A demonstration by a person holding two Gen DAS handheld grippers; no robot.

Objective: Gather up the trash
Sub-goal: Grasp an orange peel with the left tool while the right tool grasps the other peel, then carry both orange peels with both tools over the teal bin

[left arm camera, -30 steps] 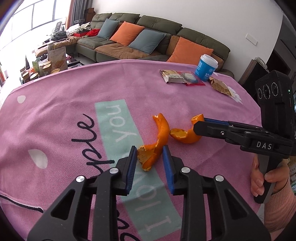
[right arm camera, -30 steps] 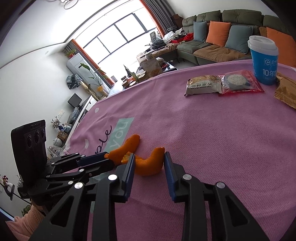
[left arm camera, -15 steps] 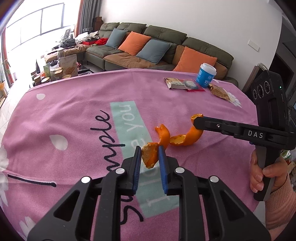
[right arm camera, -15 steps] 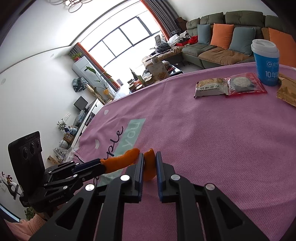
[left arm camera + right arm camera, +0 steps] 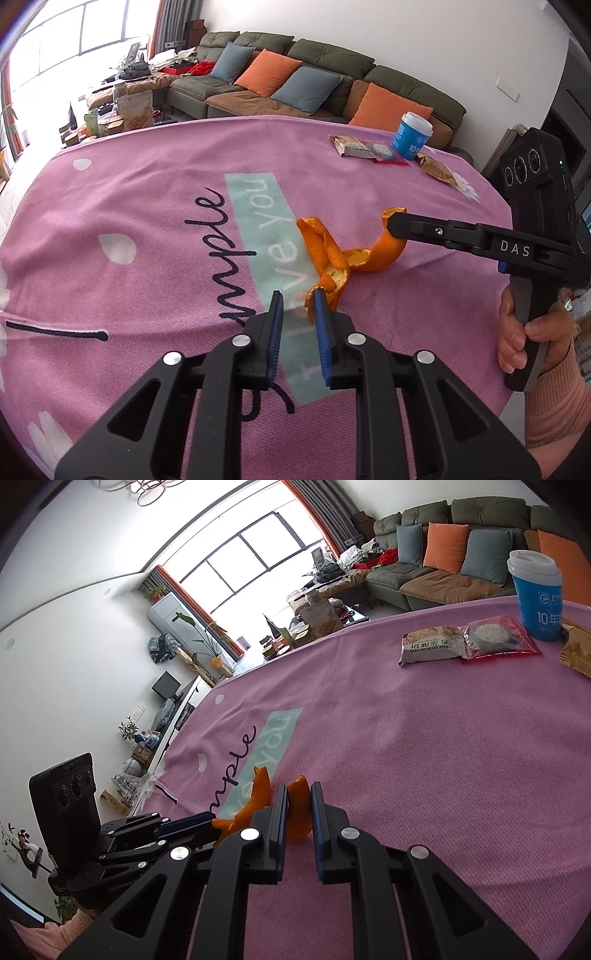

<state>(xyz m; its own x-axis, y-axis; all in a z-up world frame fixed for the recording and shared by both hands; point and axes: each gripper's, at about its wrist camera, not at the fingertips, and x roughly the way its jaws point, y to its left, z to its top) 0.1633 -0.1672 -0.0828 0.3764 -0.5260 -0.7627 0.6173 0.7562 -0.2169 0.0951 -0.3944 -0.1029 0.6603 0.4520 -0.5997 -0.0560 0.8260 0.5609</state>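
Left hand-held gripper [image 5: 297, 308] has just opened, releasing its orange peel [image 5: 325, 254]; right hand-held gripper [image 5: 298, 805] clamps its peel

The left wrist view looked steeply down along its own fingers [image 5: 275, 314] from close above the pink tablecloth [image 5: 147, 229], facing the green sofa [image 5: 332, 62]. The right wrist view sat lower and looked across the tablecloth [image 5: 424, 738] toward the windows [image 5: 251, 557]. Both shared the orange peels [image 5: 332, 258] [image 5: 295, 805], the blue cup [image 5: 413, 136] [image 5: 537, 598] and each other's gripper
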